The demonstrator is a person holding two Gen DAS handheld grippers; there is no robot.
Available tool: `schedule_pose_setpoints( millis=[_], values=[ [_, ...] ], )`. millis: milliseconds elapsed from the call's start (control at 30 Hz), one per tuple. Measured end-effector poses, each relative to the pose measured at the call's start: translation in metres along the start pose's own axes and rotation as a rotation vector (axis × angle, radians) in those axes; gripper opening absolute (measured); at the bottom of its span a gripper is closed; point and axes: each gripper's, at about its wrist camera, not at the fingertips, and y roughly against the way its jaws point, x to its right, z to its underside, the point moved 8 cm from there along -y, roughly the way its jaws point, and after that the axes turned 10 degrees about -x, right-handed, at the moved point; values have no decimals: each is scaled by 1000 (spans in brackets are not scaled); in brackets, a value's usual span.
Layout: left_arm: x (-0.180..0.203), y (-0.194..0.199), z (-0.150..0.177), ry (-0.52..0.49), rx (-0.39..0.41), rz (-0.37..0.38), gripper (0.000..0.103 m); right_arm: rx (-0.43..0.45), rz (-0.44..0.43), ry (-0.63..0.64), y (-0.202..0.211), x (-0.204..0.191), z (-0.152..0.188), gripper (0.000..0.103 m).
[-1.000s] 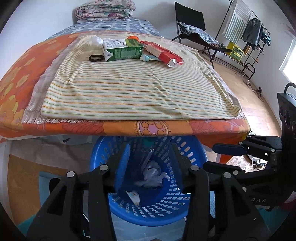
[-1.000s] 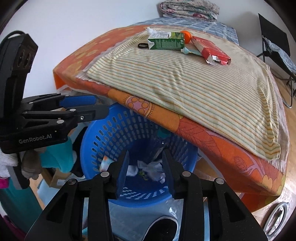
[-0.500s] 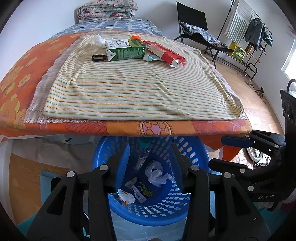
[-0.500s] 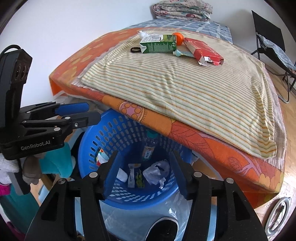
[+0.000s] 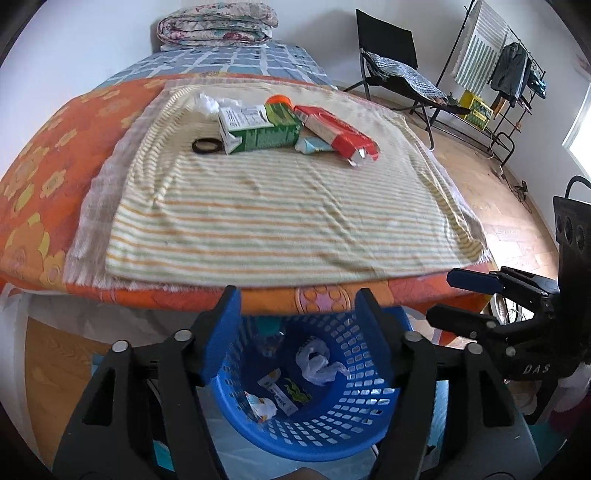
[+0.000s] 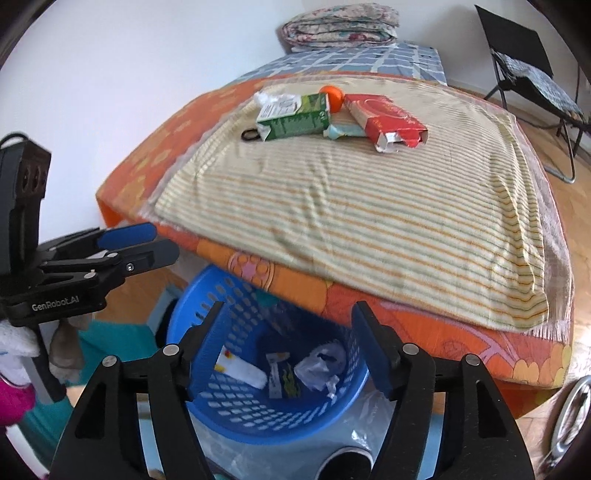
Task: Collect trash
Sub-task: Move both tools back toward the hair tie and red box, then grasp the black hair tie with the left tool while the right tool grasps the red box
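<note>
Two grippers hang over the blue basket [image 5: 332, 417] at the foot of the bed [image 5: 37, 177], and you hold both with jaws spread wide and nothing between them: your left gripper [image 5: 297, 334] frames the basket's inside, your right gripper [image 6: 288, 341] does the same from the other side. In the basket lie a crumpled white plastic bag [image 6: 319, 367], a flat printed wrapper [image 6: 281, 378] and a white packet [image 6: 240, 373] leaning against the wall. The trash not yet collected sits far up the bed on the striped cloth [image 5: 277, 214]. The green carton [image 5: 258, 127] lies on its side, its long axis running across the bed, with its torn white end towards a black ring [image 5: 207, 145] just beside it. The red box [image 5: 334, 133] also lies flat, its long axis slanting towards the foot of the bed, and its opened foil end points at you. A pale blue packet [image 5: 312, 144] peeks out between carton and box, an orange round thing [image 5: 277, 99] sits behind the carton, and a white crumpled wad [image 5: 207, 103] rests at the carton's far corner. The cloth covers an orange flowered bedspread; a folded quilt [image 5: 218, 22] lies at the head. A black folding chair [image 5: 391, 70] and a clothes rack [image 5: 498, 70] stand on the wooden floor [image 5: 498, 206] beyond.
</note>
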Motion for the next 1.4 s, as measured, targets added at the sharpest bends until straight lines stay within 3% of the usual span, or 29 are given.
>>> schedule_pose_setpoints(
  millis=[433, 767, 900, 933, 1000, 1033, 1233, 1400],
  values=[
    [-35, 1, -56, -49, -24, -72, 69, 68, -22, -34, 14, 7, -50, 69],
    [-82, -10, -107, 41, -18, -86, 68, 206, 40, -9, 28, 29, -124, 75],
    [-100, -24, -123, 83, -32, -71, 68, 236, 102, 14, 21, 45, -155, 75],
    [-106, -29, -126, 100, -39, -63, 65, 234, 106, 13, 17, 48, -161, 75],
    [-118, -39, -132, 143, -60, -42, 47, 215, 119, 7, 6, 58, -173, 75],
    [-123, -43, -135, 163, -69, -26, 44, 201, 122, 4, 0, 62, -178, 75],
    [-142, -62, -157, 284, -82, 71, 43, 93, 54, -91, -35, 91, -199, 75],
    [-142, -81, -170, 313, -103, 88, 43, 85, 21, -157, -46, 105, -215, 75]
  ],
)
